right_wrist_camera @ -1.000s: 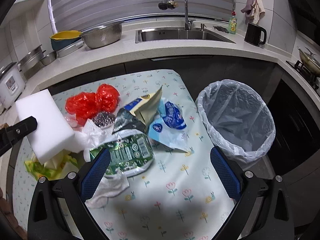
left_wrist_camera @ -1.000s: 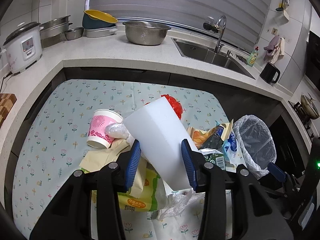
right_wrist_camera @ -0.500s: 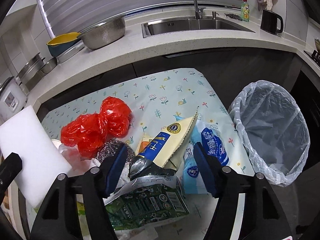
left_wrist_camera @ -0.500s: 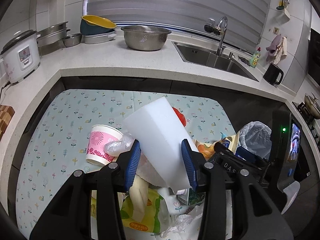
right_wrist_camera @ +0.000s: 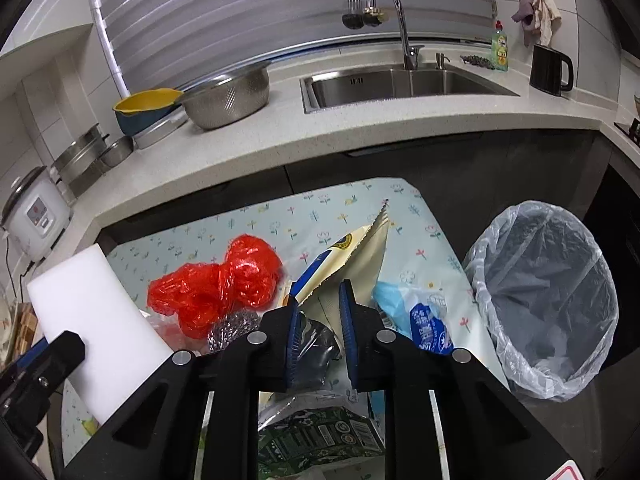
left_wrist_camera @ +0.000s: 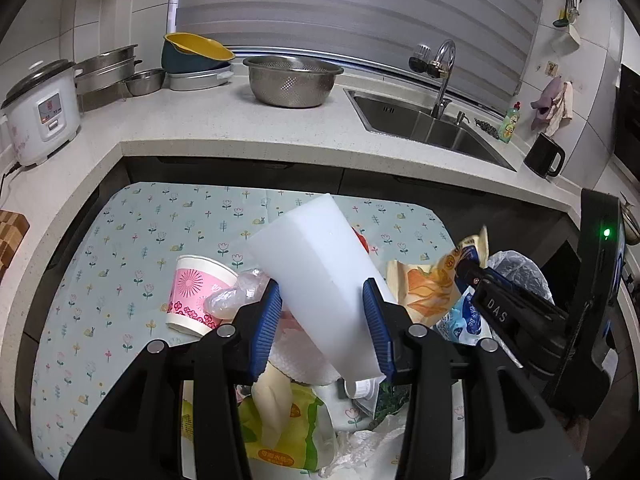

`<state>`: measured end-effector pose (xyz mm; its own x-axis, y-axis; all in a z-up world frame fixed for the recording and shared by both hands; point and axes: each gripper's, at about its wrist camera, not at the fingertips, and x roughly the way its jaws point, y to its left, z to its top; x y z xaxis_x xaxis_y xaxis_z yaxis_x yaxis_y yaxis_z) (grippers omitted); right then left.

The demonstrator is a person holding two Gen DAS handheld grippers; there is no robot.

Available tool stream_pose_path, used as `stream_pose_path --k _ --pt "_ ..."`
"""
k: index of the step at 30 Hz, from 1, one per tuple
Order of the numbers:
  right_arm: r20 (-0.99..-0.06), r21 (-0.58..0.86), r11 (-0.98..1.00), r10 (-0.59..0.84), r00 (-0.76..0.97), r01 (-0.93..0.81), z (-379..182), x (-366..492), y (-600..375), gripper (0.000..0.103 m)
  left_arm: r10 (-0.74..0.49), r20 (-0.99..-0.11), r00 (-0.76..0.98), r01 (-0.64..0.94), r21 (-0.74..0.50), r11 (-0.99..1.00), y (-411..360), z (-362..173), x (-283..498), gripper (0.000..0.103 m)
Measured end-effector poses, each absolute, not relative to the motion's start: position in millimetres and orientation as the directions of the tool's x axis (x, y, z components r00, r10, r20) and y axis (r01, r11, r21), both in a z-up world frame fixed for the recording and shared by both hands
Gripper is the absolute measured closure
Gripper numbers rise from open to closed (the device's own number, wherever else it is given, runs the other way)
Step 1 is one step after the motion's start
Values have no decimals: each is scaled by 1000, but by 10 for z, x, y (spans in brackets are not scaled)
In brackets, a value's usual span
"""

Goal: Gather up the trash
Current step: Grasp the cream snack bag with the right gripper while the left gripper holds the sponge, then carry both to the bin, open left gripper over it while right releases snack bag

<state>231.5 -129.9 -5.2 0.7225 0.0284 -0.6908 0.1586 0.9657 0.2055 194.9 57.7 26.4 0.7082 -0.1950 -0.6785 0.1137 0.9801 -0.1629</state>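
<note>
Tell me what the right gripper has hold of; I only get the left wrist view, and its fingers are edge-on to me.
Observer: The right gripper is pinched on the cream snack bag with the blue stripe, jaws nearly together.
Operator: Check the bin before I bring this white foam block over.
Observer: The bin stands off the table's right edge with its clear liner open; I see only liner folds inside.
Operator: List what my block hides.
Observer: A steel scourer lies against the red plastic bag, just left of the right gripper's fingers.
</note>
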Motion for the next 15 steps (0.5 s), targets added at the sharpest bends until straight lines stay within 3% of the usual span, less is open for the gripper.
stream_pose_path --k 15 --pt "-583 176 962 -67 810 207 709 1915 -1677 98 -261 -621 739 194 -175 965 352 683 1732 63"
